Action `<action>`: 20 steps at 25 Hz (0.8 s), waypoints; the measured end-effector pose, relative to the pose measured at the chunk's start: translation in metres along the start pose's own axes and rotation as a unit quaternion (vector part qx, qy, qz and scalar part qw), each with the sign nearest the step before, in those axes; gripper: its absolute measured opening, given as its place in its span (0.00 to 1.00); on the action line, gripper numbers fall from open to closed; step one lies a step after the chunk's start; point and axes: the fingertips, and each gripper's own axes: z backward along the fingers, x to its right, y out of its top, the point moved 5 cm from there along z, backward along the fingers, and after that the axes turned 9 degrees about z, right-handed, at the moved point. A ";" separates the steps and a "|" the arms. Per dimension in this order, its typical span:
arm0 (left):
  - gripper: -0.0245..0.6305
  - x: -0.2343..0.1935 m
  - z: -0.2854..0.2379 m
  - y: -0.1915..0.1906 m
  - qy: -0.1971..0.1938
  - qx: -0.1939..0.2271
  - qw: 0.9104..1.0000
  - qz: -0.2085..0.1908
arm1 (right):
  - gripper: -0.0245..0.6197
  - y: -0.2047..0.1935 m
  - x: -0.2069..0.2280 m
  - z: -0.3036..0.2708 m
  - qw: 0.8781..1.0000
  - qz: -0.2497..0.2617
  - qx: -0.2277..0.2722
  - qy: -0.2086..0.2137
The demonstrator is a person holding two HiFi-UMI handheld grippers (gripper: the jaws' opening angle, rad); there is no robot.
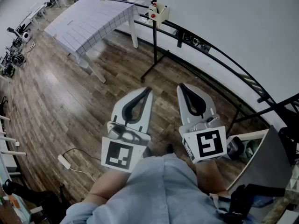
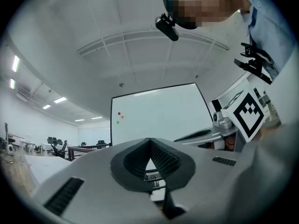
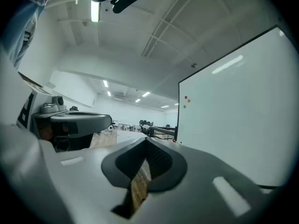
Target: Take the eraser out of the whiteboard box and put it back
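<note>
hanging at the lower edge of the whiteboard (image 1: 224, 17), where a black post (image 1: 154, 41) of the stand comes up, the small cream whiteboard box (image 1: 159, 12) shows a red spot on its front. the eraser cannot be made out, because the box is far and small in the head view. both tools are well apart from the box, held side by side in front of the person, above the wooden floor (image 1: 56, 106). the left tool (image 1: 149, 88) has its two jaws together at the tips. its own view shows only the whiteboard through the loop of the dark pads, so it carries nothing. the right tool (image 1: 180, 85) is also fully closed with nothing between the jaws, and only the floor is seen through its gap. each tool carries a cube with a black and white square marker, the left cube (image 1: 119, 154) and the right cube (image 1: 209, 143), just in front of the person's light blue shirt (image 1: 163, 190). three small magnets (image 2: 120, 117), red, orange and green, sit near the left edge of the whiteboard. farther left stands a bench (image 1: 91, 20) covered with a checked cloth. a white power strip (image 1: 64, 161) with its cable lies on the floor at the left of the person.
</note>
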 end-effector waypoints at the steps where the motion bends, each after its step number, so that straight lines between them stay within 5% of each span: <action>1: 0.04 0.000 0.000 0.000 0.000 0.000 1.000 -0.001 | 0.04 0.000 0.000 0.000 1.000 0.000 0.001 0.000; 20: 0.04 0.029 -0.032 -0.013 0.005 -0.033 0.999 -0.013 | 0.04 -0.019 0.036 0.012 0.999 -0.033 0.011 0.026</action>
